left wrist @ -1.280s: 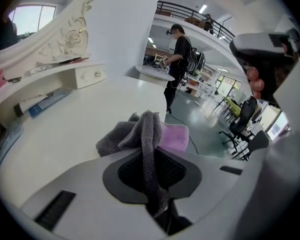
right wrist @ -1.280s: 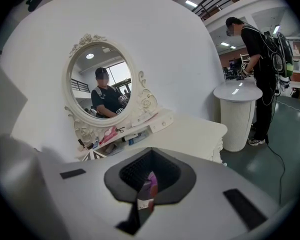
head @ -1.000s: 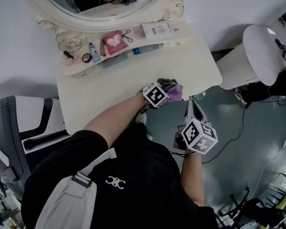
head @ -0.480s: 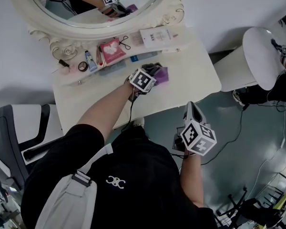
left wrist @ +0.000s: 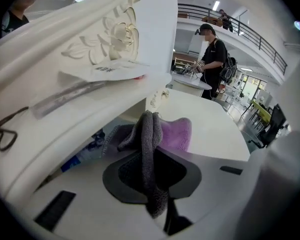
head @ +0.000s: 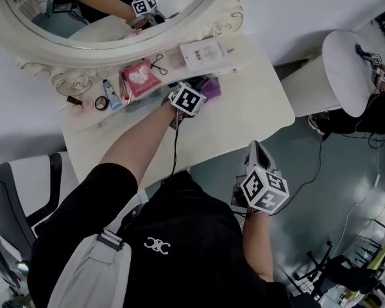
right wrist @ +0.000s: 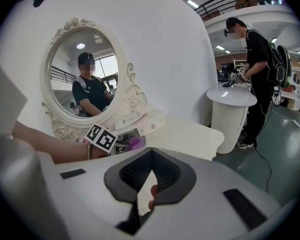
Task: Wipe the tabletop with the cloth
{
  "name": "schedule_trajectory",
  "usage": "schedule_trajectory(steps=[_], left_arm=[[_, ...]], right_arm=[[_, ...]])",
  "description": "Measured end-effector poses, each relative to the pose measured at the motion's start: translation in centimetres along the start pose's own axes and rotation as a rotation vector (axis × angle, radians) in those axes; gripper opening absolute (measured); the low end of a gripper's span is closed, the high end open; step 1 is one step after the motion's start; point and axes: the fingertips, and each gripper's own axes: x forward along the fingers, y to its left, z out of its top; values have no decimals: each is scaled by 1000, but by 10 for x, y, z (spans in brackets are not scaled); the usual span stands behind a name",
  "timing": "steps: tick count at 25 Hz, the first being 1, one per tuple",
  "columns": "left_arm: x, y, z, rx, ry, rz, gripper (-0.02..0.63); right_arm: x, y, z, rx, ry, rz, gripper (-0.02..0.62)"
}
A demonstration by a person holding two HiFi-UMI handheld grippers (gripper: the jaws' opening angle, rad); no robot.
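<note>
L gripper (head: pixel 200 92) jaws clamped on cloth (head: pixel 212 86), at back of table (head: pixel 244 117), just below mirror (head: pixel 199 15). R gripper (head: pixel 255 154) jaws together, empty, off table's front edge. Cloth looks soft, light, floppy; grip bunched fold.

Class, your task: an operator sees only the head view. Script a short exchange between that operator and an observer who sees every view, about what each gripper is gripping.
Operator: Is the left gripper actually clamped on the cloth?
Observer: Yes. The left gripper view shows its jaws shut on a grey fold of the cloth, and the purple part spreads out beyond them.
Operator: And the right gripper?
Observer: The right gripper view shows its jaws together with nothing between them, and it is aimed towards the mirror.
</note>
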Motion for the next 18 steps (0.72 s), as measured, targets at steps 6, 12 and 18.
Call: schedule_trajectory(steps=[6,12,18], left_arm=[[24,-15,25,29,-9,-4,51],[42,-33,47,64,-19,-50,51],[54,-51,56,94,-13,-90,51]], right_arm=[[-1,-13,-4,52,16,-74,5],[6,-15,-11,74,23,-106,5],[-2,-25,-13,91,11,-153,5]])
